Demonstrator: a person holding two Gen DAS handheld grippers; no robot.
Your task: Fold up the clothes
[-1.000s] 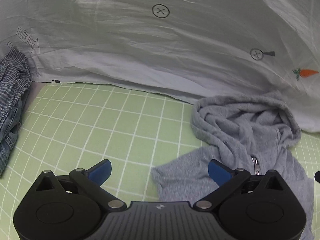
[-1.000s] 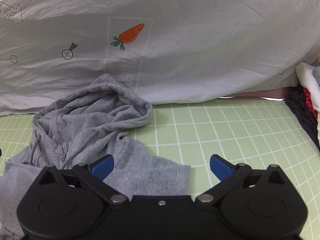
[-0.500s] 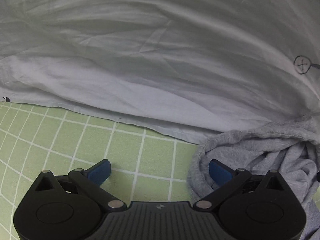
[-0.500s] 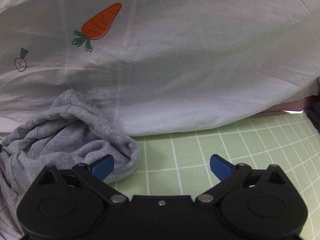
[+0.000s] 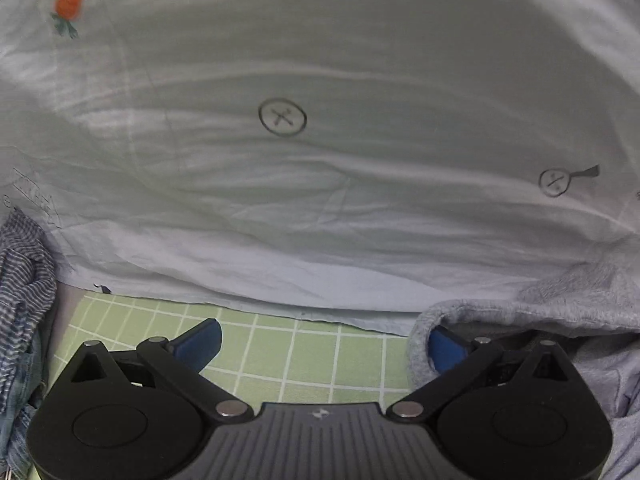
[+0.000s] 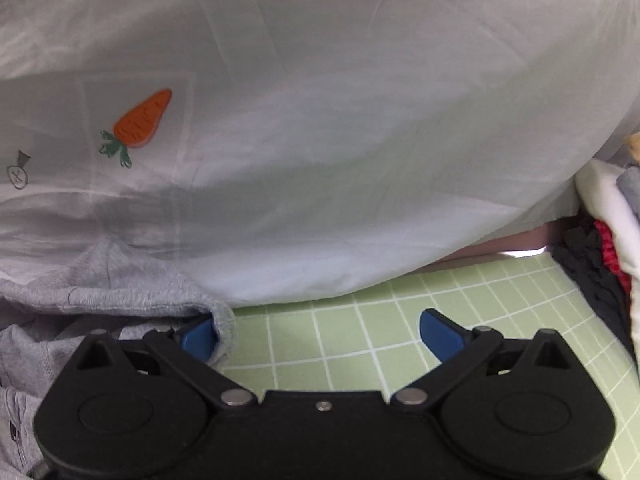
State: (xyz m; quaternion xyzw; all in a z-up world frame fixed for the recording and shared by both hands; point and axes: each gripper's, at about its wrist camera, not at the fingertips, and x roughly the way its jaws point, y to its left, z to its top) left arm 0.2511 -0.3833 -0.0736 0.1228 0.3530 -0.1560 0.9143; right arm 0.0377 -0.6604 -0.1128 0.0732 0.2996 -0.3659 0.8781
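Grey hoodie (image 5: 568, 304) lies crumpled on the green grid mat (image 5: 304, 356), bunched against the foot of the pale sheet (image 5: 320, 208) hanging behind it. In the left wrist view it fills the lower right corner; in the right wrist view the same garment (image 6: 120, 292) fills the lower left, so it sits between the two tools. Left gripper (image 5: 322, 344): jaws spread wide, the left blue pad over bare mat, the right blue pad tucked under the rolled grey hem at the garment's edge, cloth draped over it. Nothing pinched. Right gripper (image 6: 316, 330): jaws likewise spread wide, the left blue pad pushed in beneath a rounded fold of grey fabric, the right pad clear over the mat. Nothing pinched there either. Sheet carries printed marks: a carrot (image 6: 140, 120), a circled cross (image 5: 282, 117), a smaller circled mark with a dark tab (image 5: 556, 181). A seam with stitching shows on the grey cloth low in the right wrist view, plus a small dark label near the left edge, too small to read. At the far left of the left wrist view, a blue checked garment (image 5: 24, 280) is heaped just beside the mat. At the far right of the right wrist view, a pile of clothes (image 6: 600, 240), white, black and red, sits at the mat's edge. Both views slightly blurred.
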